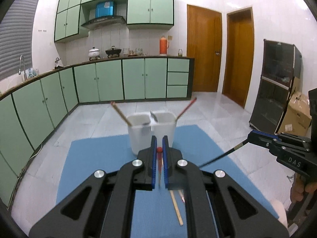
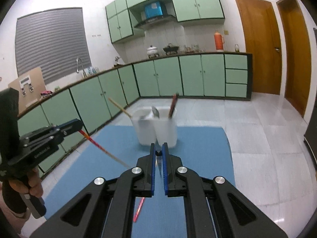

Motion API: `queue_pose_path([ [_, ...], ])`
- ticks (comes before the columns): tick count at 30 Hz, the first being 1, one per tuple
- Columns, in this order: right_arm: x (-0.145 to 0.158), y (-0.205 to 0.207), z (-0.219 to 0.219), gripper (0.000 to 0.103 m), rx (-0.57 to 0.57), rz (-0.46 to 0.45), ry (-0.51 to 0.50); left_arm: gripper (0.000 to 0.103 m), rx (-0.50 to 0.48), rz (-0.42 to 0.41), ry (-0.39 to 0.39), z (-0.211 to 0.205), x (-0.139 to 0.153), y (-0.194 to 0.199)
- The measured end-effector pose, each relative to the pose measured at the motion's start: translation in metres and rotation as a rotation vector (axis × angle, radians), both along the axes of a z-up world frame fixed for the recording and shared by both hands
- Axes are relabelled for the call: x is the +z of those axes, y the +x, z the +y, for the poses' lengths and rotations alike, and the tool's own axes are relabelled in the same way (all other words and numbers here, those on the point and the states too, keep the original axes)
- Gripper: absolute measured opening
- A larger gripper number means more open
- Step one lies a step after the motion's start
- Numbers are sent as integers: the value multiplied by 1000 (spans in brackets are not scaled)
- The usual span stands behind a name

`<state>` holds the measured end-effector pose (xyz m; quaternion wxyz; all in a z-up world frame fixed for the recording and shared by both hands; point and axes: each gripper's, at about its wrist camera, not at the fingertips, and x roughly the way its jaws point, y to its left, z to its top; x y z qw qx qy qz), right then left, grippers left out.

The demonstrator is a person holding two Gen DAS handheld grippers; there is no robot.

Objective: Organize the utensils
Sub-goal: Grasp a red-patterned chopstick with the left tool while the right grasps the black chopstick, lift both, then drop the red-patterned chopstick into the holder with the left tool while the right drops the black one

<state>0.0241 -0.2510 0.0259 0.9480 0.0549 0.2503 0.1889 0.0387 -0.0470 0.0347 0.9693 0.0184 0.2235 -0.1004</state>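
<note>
A white two-compartment utensil holder stands on the blue mat; it also shows in the right wrist view. It holds a wooden chopstick, a red chopstick and a metal spoon. My left gripper is shut on a red chopstick, held above the mat before the holder. My right gripper is shut on a black chopstick, also above the mat. A wooden chopstick and a red one lie on the mat.
Green kitchen cabinets run along the far and left walls with a counter carrying pots and a thermos. Two wooden doors are at the right. A dark glass cabinet and cardboard box stand at right.
</note>
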Motion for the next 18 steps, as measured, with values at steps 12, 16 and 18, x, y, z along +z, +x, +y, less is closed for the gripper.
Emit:
queue_pose_path([
  [12, 36, 37, 10, 6, 64, -23, -9, 5, -20, -13, -48, 10, 20, 24],
  [16, 53, 47, 11, 6, 90, -47, 21, 5, -21, -49, -57, 11, 33, 26],
  [18, 66, 53, 11, 6, 98, -71, 26, 5, -16, -73, -59, 12, 42, 30],
])
